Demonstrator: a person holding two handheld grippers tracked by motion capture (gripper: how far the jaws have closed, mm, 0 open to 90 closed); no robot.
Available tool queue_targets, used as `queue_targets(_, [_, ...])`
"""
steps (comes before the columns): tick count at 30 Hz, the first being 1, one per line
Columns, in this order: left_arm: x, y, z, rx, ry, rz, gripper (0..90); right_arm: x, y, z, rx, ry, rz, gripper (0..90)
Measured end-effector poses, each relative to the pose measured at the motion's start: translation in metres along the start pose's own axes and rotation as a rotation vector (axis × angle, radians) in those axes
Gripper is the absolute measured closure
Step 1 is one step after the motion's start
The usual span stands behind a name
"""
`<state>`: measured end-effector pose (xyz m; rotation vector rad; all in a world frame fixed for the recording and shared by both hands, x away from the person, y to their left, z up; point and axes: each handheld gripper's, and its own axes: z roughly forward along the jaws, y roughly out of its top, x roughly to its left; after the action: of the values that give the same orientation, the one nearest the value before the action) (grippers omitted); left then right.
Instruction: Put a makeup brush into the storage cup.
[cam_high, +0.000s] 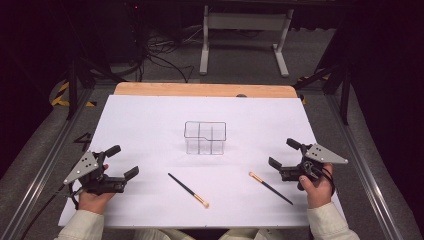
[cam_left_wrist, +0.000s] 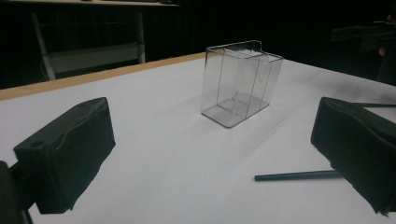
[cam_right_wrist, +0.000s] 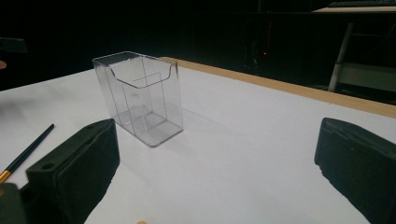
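Both hands sit at the near edge of the white counter (cam_high: 150, 115), the left gripper (cam_high: 121, 162) and right gripper (cam_high: 283, 154) each released, jaws spread on nothing. Between them lie two black brushes (cam_high: 188, 190) (cam_high: 270, 188), well apart. Farther back, a clear divided holder (cam_high: 205, 137) stands upright mid-counter.

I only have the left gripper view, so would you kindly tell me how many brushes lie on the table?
Observer: Two brushes; the left brush lies in front of the clear holder, the right brush beside the right tool.
Operator: Is that right tool open?
Observer: Yes, its jaws stand wide apart, holding nothing.
Operator: Which way do the brush tips point?
Observer: The left brush's pale tip points toward the person, the right brush's away.
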<state>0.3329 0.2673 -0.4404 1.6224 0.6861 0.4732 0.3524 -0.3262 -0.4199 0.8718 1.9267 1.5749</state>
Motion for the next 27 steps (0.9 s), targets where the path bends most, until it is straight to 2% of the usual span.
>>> queue_targets(13, [-0.004, 0.005, 0.003, -0.006, -0.021, -0.002, 0.2, 0.0, -0.001, 0.001, 0.007, 0.005, 0.003, 0.8])
queue_targets(20, [-0.017, 0.017, 0.013, -0.004, -0.08, 0.022, 0.2, 0.0, -0.001, 0.0, 0.008, 0.002, 0.005, 0.7])
queue_targets(22, [-0.025, 0.023, 0.023, 0.001, -0.118, 0.038, 0.2, 0.001, -0.001, 0.0, 0.013, 0.003, 0.004, 0.7])
queue_targets(27, [-0.032, 0.031, 0.03, 0.001, -0.143, 0.051, 0.2, 0.0, -0.002, -0.001, 0.02, -0.002, 0.005, 0.8])
